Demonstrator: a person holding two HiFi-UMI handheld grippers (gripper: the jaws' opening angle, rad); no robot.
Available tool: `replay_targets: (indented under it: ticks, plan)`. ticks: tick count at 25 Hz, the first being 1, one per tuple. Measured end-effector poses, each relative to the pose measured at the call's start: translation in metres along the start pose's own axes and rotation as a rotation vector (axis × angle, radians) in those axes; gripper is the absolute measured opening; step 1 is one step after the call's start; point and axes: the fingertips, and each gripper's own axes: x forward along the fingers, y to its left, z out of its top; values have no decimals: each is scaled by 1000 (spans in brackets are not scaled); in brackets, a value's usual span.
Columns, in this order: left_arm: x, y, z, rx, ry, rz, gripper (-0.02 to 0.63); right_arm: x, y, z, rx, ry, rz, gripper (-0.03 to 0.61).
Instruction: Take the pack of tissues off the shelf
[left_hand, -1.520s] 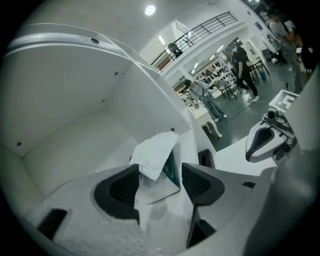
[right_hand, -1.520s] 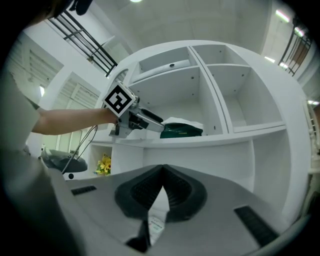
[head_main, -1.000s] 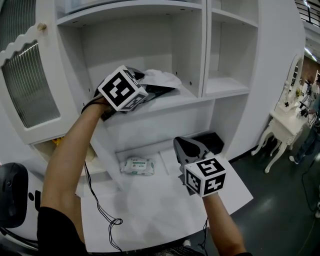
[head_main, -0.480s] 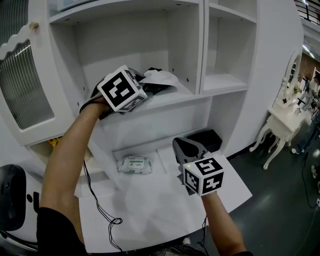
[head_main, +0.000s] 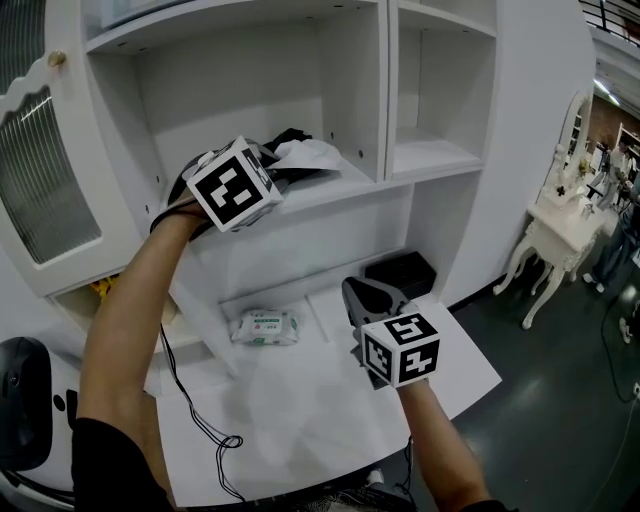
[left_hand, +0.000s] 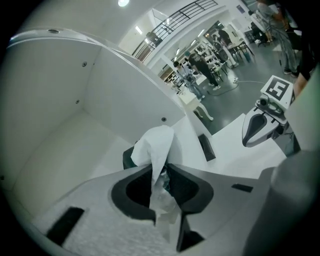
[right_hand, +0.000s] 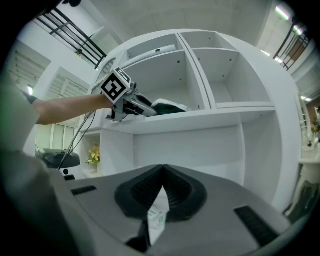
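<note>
A dark green pack of tissues (head_main: 300, 140) lies on the white middle shelf (head_main: 335, 188), with a white sheet (head_main: 315, 155) sticking out of its top. My left gripper (head_main: 283, 168) reaches into that shelf. Its jaws have just been closing and now pinch the pack's white sheet (left_hand: 156, 145) and crinkled wrap at the left gripper (left_hand: 161, 182) tips. The right gripper view shows the left gripper (right_hand: 146, 108) against the pack (right_hand: 170, 106). My right gripper (head_main: 365, 293) hovers level over the desk, jaws shut (right_hand: 161, 172) and nothing held.
A second, white-and-green pack (head_main: 265, 327) lies on the white desk (head_main: 300, 410) below the shelf. A black box (head_main: 400, 272) sits at the desk's back right and a black cable (head_main: 200, 420) trails over its left side. A glazed cabinet door (head_main: 45, 180) stands left, a small white table (head_main: 560, 225) far right.
The left gripper's jaws have shut on the pack's white sheet on the shelf. The left hand has stayed at the pack. The right gripper has sunk slightly over the desk.
</note>
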Motion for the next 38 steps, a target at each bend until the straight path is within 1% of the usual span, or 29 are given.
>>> replay_targets:
  ticks: [5,9,11,18,21,27,33,38]
  plan:
    - [-5,1,-1,-5,-16,56,72,-10,-1,-4,16,4,-27,5]
    - [-14,1,-4,15,-24,114,66,-20,2,-3,20,-3,-49,5]
    - [-20,2,-3,7,-40,133,66,-25,4,-3,21,-3,-60,5]
    - [-37,-7,5,-9,-72,148,64,-40,9,0,16,-3,-79,5]
    - [-46,-10,10,0,-84,167,64,-45,10,3,15,-8,-80,5]
    - [-64,-20,29,-12,-115,205,64,-66,4,8,14,-23,-76,5]
    - [-76,-43,52,-35,-120,217,64,-101,-5,13,15,-40,-72,5]
    - [-80,-72,74,-84,-142,201,64,-138,-19,16,6,-54,-77,5]
